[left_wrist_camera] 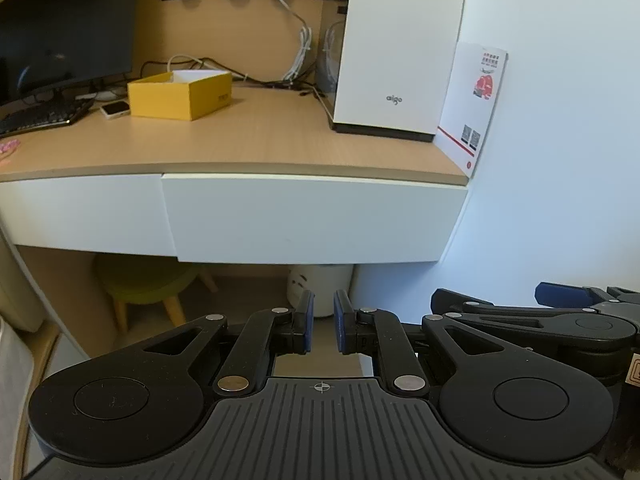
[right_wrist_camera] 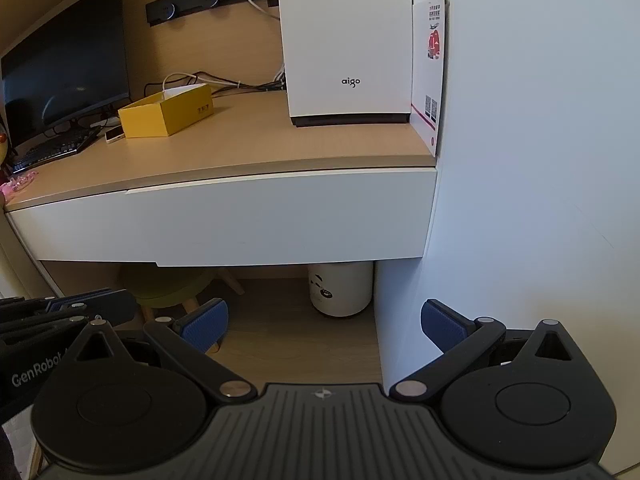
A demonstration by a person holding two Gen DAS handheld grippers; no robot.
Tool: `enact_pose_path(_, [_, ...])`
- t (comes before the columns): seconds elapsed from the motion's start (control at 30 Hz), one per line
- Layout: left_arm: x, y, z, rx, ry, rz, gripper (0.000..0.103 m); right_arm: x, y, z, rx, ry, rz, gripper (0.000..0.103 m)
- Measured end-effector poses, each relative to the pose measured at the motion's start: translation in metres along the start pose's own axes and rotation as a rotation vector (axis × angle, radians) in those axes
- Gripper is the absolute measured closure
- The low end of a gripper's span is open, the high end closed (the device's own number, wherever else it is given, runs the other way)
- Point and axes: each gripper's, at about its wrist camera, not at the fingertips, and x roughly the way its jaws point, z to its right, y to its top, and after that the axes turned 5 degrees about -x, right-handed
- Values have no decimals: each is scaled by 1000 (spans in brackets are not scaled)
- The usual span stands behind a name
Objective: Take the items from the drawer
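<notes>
The white drawer front (left_wrist_camera: 312, 216) (right_wrist_camera: 280, 216) sits under the right end of the wooden desk (left_wrist_camera: 260, 140) (right_wrist_camera: 248, 140). It stands slightly proud of the left drawer front (left_wrist_camera: 80, 212), and its inside is hidden. My left gripper (left_wrist_camera: 323, 322) hangs below and in front of it. Its blue pads are drawn almost together, with only a narrow gap and nothing between them. My right gripper (right_wrist_camera: 326, 326) is beside it to the right, wide open and empty, below the drawer's right end. Each gripper shows in the other's view: the right gripper (left_wrist_camera: 492, 294), the left gripper (right_wrist_camera: 92, 300).
On the desk are a yellow open box (left_wrist_camera: 180, 94) (right_wrist_camera: 166, 114), a white aigo computer case (left_wrist_camera: 400, 48) (right_wrist_camera: 348, 40), a monitor (left_wrist_camera: 64, 28), a keyboard (left_wrist_camera: 40, 118) and cables. Under the desk stand a green stool (left_wrist_camera: 148, 284) and a white bin (right_wrist_camera: 340, 288). A white wall (right_wrist_camera: 540, 160) closes the right side.
</notes>
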Motion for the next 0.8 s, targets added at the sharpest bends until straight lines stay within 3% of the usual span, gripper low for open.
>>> enact_pose_path(0.8, [-1, -2, -6, -24, 3, -3, 90, 3, -4, -1, -3, 11, -5, 0])
